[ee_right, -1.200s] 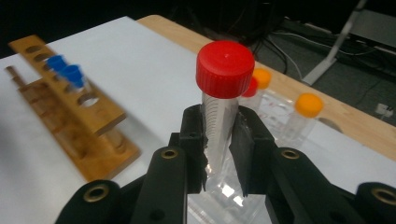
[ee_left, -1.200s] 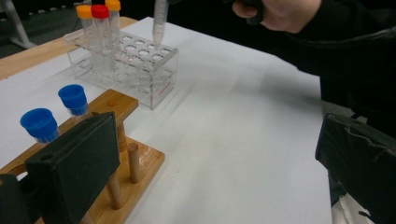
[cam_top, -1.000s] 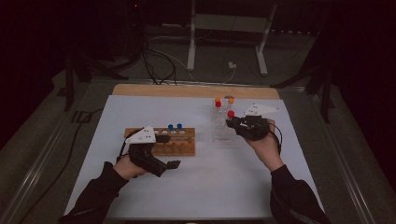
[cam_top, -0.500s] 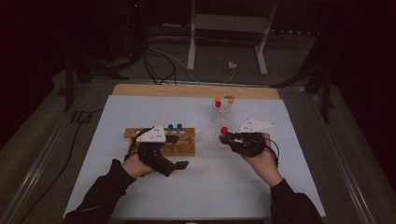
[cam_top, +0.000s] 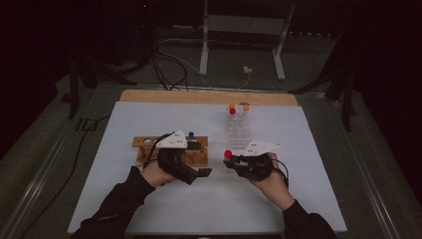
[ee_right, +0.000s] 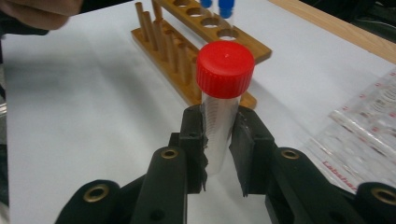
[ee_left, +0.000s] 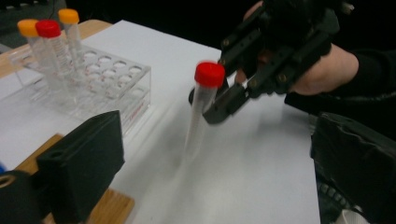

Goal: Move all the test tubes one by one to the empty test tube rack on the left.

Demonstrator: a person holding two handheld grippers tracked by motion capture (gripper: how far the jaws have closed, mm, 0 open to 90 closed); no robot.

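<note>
Right claw [ee_right: 218, 140] over white table [cam_top: 149, 119], dark room

Two black hand-held grippers: left hand-held gripper [cam_top: 199, 172], right hand-held gripper [cam_top: 230, 162]. Two racks on the white surface [cam_top: 149, 119]: one brown wooden test-tube rack [cam_top: 144, 143] and, to its right, one clear plastic test-tube rack [cam_top: 239, 133]. Clear plastic tubes counted by screw-cap colour: two red-capped tubes, one [cam_top: 228, 154] between the wooden rack and the clear rack, and one [cam_top: 232, 111] in the clear rack; two orange-capped tubes [cam_top: 245, 107] in the clear rack; two blue-capped tubes [ee_right: 225, 6] in the wooden rack.
</note>
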